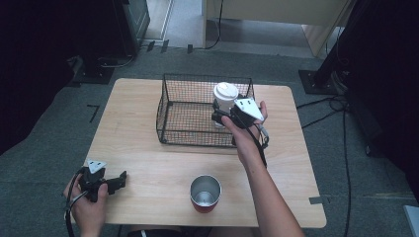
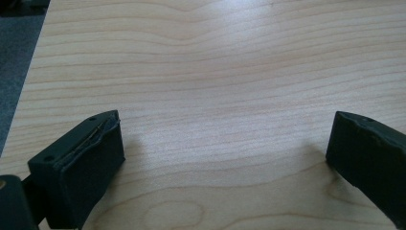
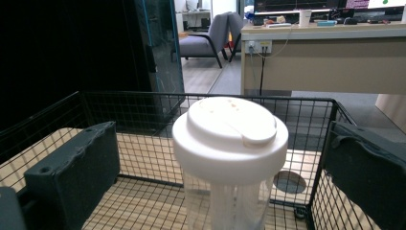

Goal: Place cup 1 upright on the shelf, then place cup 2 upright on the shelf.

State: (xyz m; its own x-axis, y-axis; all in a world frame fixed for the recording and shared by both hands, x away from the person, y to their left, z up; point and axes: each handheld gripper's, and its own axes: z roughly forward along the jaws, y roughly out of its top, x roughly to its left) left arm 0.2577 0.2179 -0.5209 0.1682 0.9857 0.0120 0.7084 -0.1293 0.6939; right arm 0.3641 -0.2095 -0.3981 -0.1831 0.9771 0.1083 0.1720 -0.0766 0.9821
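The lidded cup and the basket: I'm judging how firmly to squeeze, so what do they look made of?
The lidded cup looks like clear thin plastic, see-through below a matte white plastic lid. The basket seems dark coated metal wire, an open rigid grid.

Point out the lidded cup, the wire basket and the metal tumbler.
lidded cup (image 3: 230, 127), right gripper view, white lid top
wire basket (image 1: 190, 138), high view, near wall
metal tumbler (image 1: 205, 188), high view, inside of open mouth
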